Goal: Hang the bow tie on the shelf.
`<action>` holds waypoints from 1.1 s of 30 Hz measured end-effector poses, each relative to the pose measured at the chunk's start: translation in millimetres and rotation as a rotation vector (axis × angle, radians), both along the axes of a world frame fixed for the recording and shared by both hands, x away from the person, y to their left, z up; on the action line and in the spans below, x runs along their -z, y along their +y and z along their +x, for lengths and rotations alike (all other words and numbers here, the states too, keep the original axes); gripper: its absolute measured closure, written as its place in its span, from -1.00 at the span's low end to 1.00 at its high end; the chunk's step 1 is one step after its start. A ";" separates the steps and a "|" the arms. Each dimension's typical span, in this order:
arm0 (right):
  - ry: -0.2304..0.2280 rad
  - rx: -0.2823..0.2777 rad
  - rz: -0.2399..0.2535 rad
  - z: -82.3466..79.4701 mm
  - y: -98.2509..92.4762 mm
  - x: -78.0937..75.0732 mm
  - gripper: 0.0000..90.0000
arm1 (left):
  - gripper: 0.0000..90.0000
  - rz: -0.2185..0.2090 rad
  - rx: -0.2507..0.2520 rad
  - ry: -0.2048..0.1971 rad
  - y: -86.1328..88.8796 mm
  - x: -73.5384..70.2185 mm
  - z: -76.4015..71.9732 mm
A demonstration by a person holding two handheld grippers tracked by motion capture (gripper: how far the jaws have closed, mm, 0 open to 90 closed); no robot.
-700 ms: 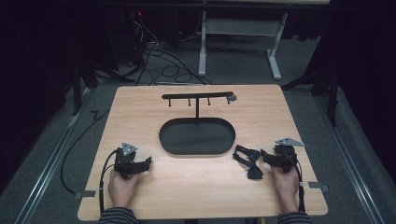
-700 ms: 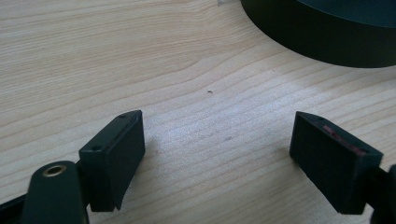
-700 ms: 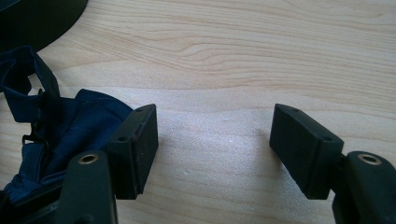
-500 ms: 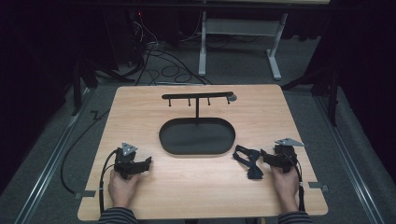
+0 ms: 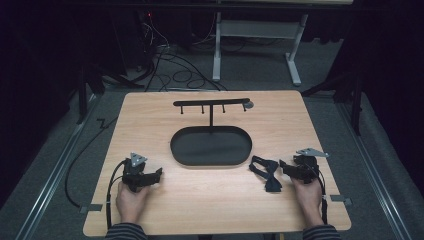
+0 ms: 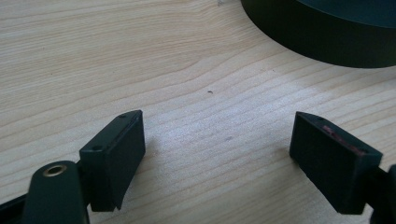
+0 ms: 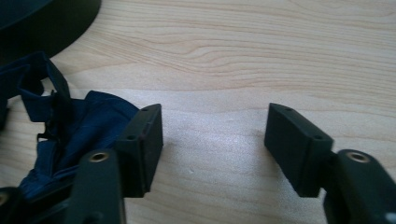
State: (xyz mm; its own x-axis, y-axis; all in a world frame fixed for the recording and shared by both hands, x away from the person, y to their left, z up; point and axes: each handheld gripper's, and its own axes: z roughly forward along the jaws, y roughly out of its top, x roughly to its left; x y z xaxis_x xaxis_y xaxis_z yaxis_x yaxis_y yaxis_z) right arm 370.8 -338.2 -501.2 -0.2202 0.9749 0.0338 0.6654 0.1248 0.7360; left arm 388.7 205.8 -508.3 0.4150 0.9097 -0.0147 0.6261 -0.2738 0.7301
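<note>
My right gripper (image 7: 214,144) jaws stood wide over bare table (image 7: 280,56), dark bow tie (image 7: 70,135) just beside one jaw, my left gripper (image 6: 217,154) likewise wide, nothing held.

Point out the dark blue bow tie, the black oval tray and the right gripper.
bow tie (image 5: 267,173): high view, on its knot.
oval tray (image 5: 176,150): high view, on its left rim.
right gripper (image 7: 214,140): right gripper view, midway between its open fingertips.

Inspection finding: no legible text, label, brand, number or sign in any view. The counter (image 5: 150,120), tray (image 5: 210,146), rack (image 5: 211,103), bow tie (image 5: 266,172) and both hand-held grippers bear no readable markings.
</note>
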 end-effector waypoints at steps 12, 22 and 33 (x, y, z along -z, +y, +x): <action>-0.044 -0.036 0.103 -14.1 -7.8 -17.0 0.17 | -0.58 0.001 -0.001 0.000 0.2 0.0 -0.1; -0.063 -0.138 0.132 -15.8 9.9 -32.5 0.27 | -0.58 0.000 -0.003 -0.001 0.1 0.0 -0.2; -0.026 -0.229 0.102 0.5 41.6 -33.9 0.21 | -0.57 -0.002 -0.004 -0.002 0.2 0.1 -0.3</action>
